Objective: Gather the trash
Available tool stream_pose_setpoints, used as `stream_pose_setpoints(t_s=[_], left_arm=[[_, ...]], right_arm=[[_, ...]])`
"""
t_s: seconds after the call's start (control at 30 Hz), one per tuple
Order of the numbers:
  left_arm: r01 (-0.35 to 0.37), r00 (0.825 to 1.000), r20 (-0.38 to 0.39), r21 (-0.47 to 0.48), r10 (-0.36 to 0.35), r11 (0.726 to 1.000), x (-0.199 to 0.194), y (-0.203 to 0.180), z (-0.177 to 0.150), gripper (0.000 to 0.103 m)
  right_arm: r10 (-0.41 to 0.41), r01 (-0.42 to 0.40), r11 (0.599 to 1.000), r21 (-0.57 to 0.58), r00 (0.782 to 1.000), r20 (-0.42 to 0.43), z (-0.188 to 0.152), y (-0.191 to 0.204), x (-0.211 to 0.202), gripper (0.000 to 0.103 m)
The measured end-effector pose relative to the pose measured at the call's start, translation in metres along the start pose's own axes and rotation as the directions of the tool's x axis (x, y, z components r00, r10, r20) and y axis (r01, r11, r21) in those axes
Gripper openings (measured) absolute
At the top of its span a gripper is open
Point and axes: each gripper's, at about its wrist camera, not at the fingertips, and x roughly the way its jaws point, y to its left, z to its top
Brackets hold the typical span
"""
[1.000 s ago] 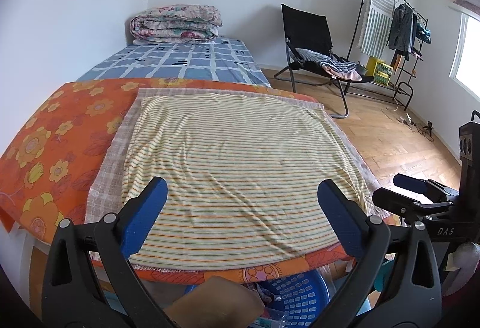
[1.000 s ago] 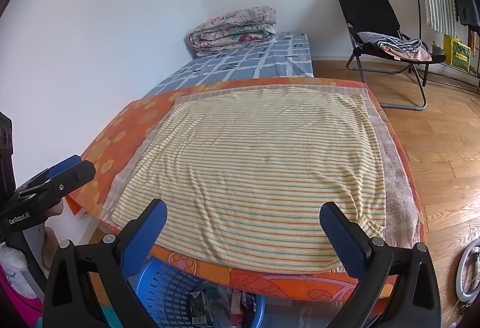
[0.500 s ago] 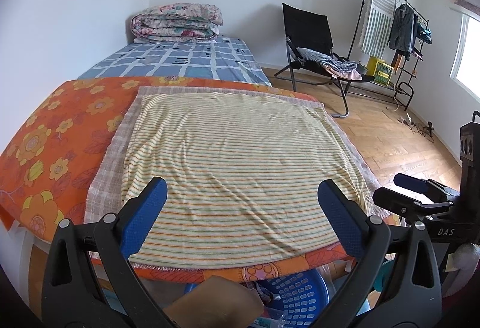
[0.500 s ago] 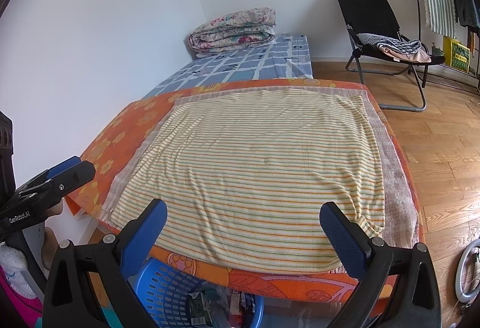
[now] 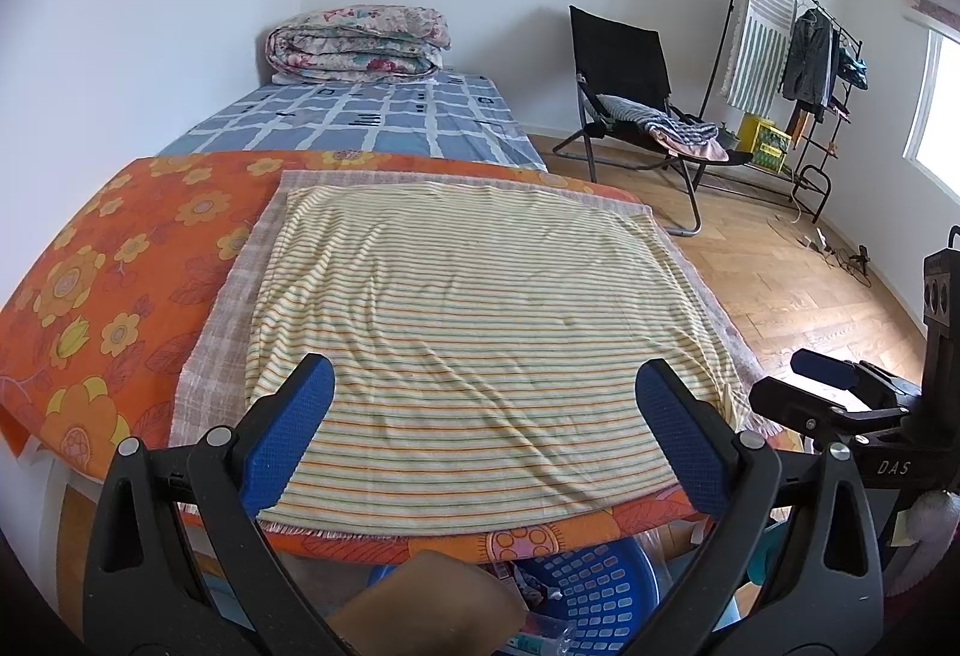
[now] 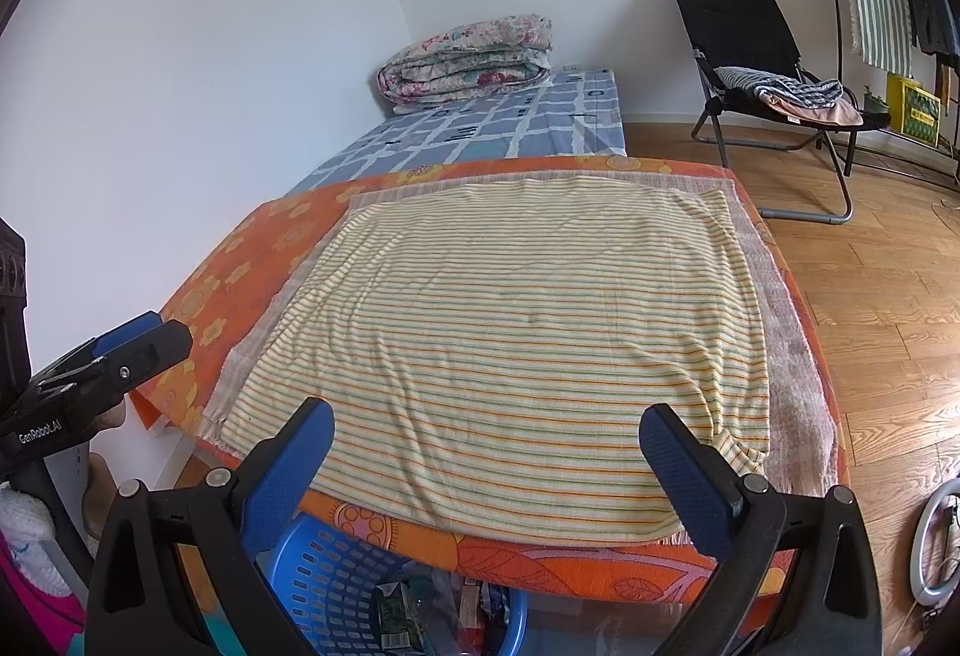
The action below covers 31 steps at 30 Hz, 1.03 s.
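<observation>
The left gripper [image 5: 480,428] hangs spread wide and empty over the near edge of the striped cloth [image 5: 474,344], which lies flat on an orange flowered cover [image 5: 108,296] over the bench. Below that edge sits a blue basket [image 6: 336,590] holding wrappers and other trash [image 6: 420,614]. The right gripper [image 6: 486,446] is likewise released, grasping nothing, above the same cloth edge. Farther right stands a black folding chair [image 6: 756,62] on the wooden floor [image 6: 888,308]
</observation>
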Motion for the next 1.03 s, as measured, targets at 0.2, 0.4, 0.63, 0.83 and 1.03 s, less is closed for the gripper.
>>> stream_pose_setpoints(t_s=[0.2, 0.4, 0.63, 0.83, 1.03], left_arm=[[-0.001, 1.0, -0.002, 0.002, 0.001, 1.0, 0.0001, 0.0004, 0.0002, 0.102], [-0.01, 1.0, -0.001, -0.001, 0.01, 1.0, -0.001, 0.0042, -0.0007, 0.102], [-0.018, 1.0, -0.017, -0.001, 0.018, 1.0, 0.0002, 0.007, -0.0021, 0.102], [-0.035, 0.999, -0.015, -0.011, 0.035, 0.999, -0.0003, 0.0089, -0.0013, 0.102], [-0.055, 0.998, -0.003, -0.005, 0.055, 0.998, -0.0034, 0.0088, -0.0018, 0.102]], right_arm=[[0.0, 0.0, 1.0, -0.001, 1.0, 0.0, 0.0, 0.0001, 0.0, 0.103], [0.0, 0.0, 1.0, -0.001, 1.0, 0.0, -0.0001, 0.0002, 0.0, 0.103], [0.0, 0.0, 1.0, -0.004, 1.0, -0.003, -0.0031, 0.0009, -0.0008, 0.103], [0.0, 0.0, 1.0, -0.006, 1.0, -0.006, -0.0051, 0.0015, 0.0, 0.103], [0.0, 0.0, 1.0, -0.005, 1.0, -0.006, -0.0051, 0.0018, 0.0, 0.103]])
